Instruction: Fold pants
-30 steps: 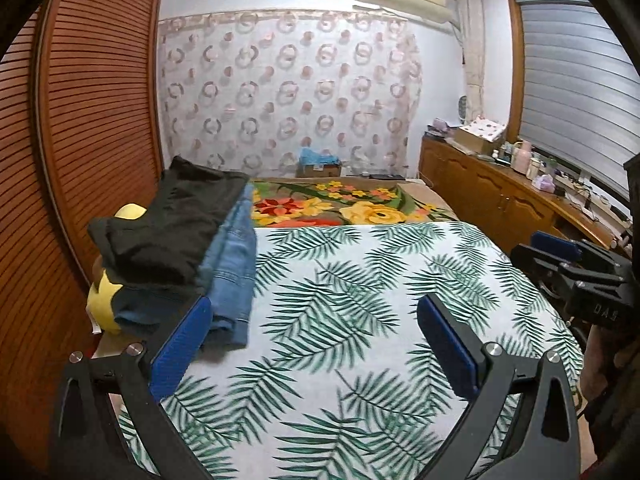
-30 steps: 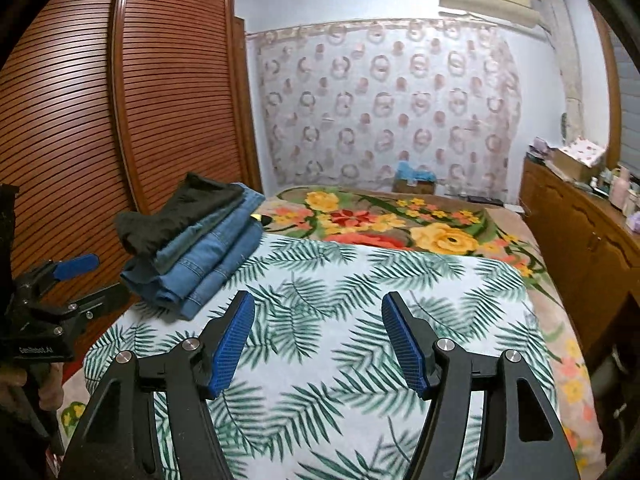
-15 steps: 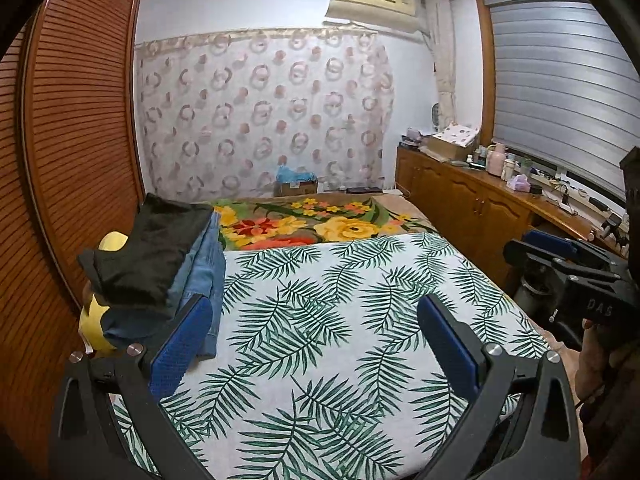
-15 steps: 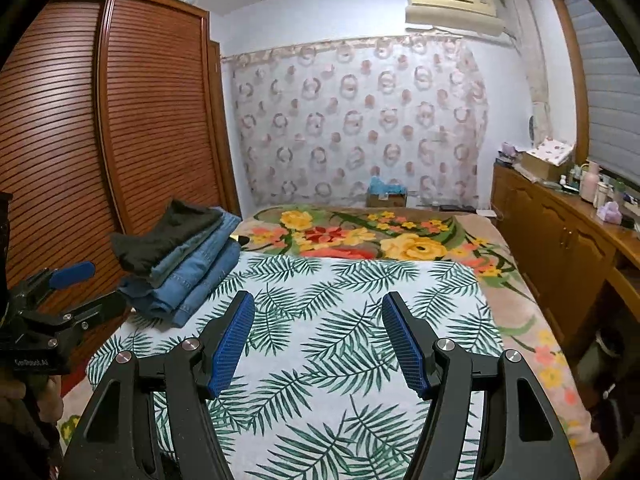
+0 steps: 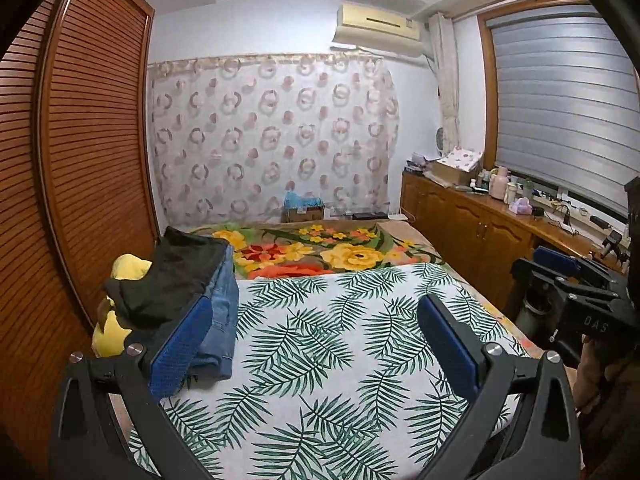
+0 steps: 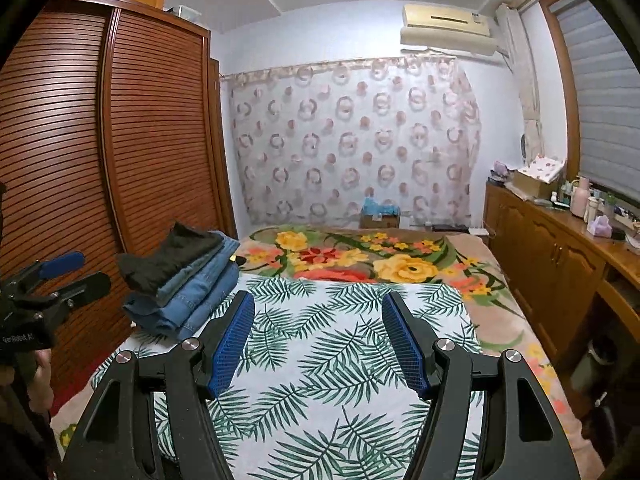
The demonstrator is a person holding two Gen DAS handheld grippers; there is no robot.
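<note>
A stack of folded pants lies at the left edge of the bed: black pants [image 5: 176,276] on top of blue jeans [image 5: 222,320]. The same stack shows in the right wrist view, black [image 6: 172,258] over blue [image 6: 192,300]. My left gripper [image 5: 316,344] is open and empty, held above the palm-leaf sheet [image 5: 320,360], its left finger beside the stack. My right gripper [image 6: 318,340] is open and empty above the sheet [image 6: 320,360]. Each gripper shows at the edge of the other's view, the right one [image 5: 576,292] and the left one [image 6: 48,280].
A flowered blanket [image 5: 320,252] covers the far half of the bed. A slatted wooden wardrobe [image 5: 80,160] runs along the left. A wooden counter with bottles and boxes [image 5: 500,216] runs along the right. A yellow plush [image 5: 120,272] sits behind the stack. A curtain [image 5: 272,136] hangs behind.
Both grippers have pulled back and tilted up, away from the bed. The room now shows more ceiling. The stack and the sheet have not moved. Both stay open.
</note>
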